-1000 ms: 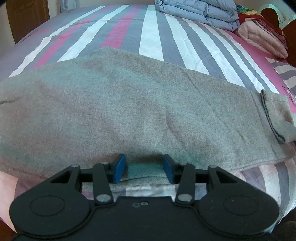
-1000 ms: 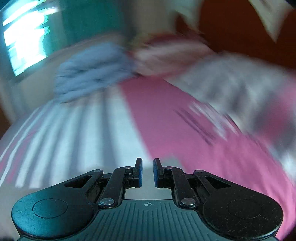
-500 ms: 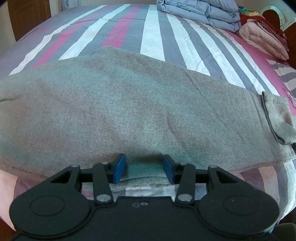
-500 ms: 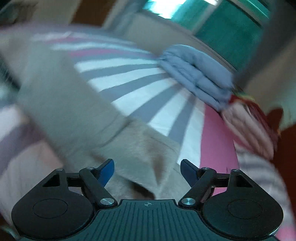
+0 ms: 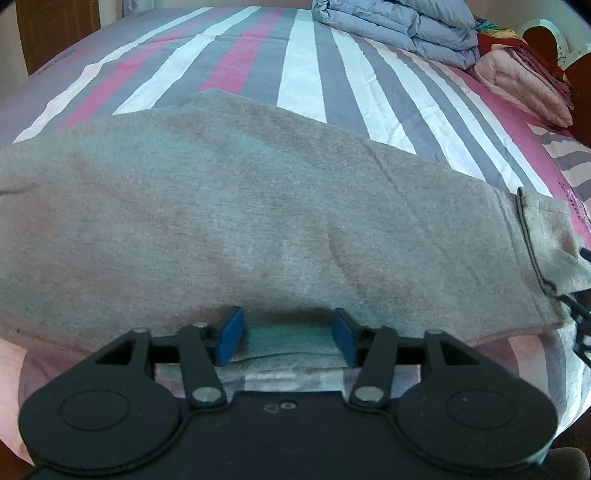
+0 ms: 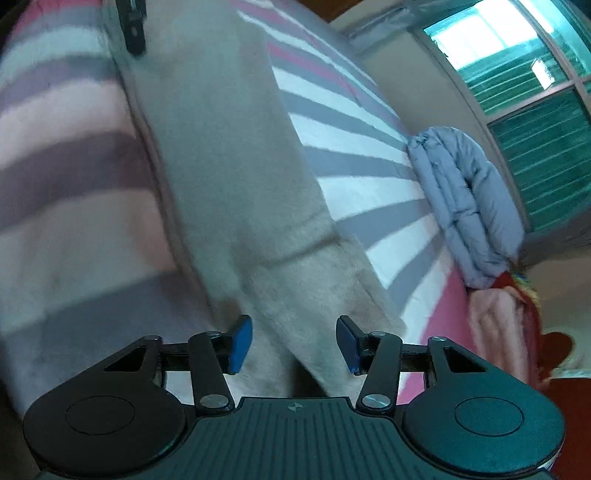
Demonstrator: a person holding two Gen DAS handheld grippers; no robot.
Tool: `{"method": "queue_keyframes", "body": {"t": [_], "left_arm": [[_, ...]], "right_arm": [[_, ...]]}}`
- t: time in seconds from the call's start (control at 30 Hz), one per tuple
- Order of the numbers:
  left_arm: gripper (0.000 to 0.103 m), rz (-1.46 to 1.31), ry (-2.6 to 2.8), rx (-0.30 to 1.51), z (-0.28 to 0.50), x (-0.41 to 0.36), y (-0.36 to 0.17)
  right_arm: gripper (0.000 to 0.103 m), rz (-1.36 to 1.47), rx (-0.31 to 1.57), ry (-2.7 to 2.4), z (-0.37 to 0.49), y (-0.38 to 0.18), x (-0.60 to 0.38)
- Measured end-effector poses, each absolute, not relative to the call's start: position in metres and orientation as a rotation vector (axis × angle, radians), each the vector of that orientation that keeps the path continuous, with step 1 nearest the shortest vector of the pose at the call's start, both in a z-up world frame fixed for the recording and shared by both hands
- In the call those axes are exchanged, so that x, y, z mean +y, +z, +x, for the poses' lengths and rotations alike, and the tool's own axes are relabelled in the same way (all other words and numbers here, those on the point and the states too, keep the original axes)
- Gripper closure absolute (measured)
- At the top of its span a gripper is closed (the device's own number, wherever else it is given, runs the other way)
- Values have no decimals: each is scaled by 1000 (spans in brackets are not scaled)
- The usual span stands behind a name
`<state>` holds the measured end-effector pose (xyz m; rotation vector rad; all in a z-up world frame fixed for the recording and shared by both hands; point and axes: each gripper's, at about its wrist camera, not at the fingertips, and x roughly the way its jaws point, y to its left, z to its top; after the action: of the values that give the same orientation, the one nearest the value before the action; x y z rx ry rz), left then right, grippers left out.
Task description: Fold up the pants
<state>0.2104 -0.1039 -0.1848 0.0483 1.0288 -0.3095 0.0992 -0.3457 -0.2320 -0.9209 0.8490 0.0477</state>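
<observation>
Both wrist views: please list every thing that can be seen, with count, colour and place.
pants: one, grey, spread across the near part of the bed
sheet: one, striped pink, grey and white, covering the bed
quilt: one, blue-grey, folded, at the far end
blanket: one, pink, folded, right of the quilt
window: one, green-tinted, beyond the bed
left gripper: black, blue fingers, open at the pants' near edge
right gripper: black, blue fingers, open around the pants' end
</observation>
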Motion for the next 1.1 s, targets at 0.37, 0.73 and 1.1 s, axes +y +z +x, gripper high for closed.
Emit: {"method": "queue_keyframes", "body": {"t": [0.37, 0.73, 1.1], "left_arm": [[56, 52, -316, 1029, 212, -104, -185], [56, 74, -306, 1021, 208, -109, -186], [55, 59, -303, 1008, 205, -104, -184]], "right_arm": [[93, -186, 704, -212, 139, -169, -416], [93, 822, 661, -642, 12, -206, -586], [93, 904, 652, -619, 4, -199, -584]]}}
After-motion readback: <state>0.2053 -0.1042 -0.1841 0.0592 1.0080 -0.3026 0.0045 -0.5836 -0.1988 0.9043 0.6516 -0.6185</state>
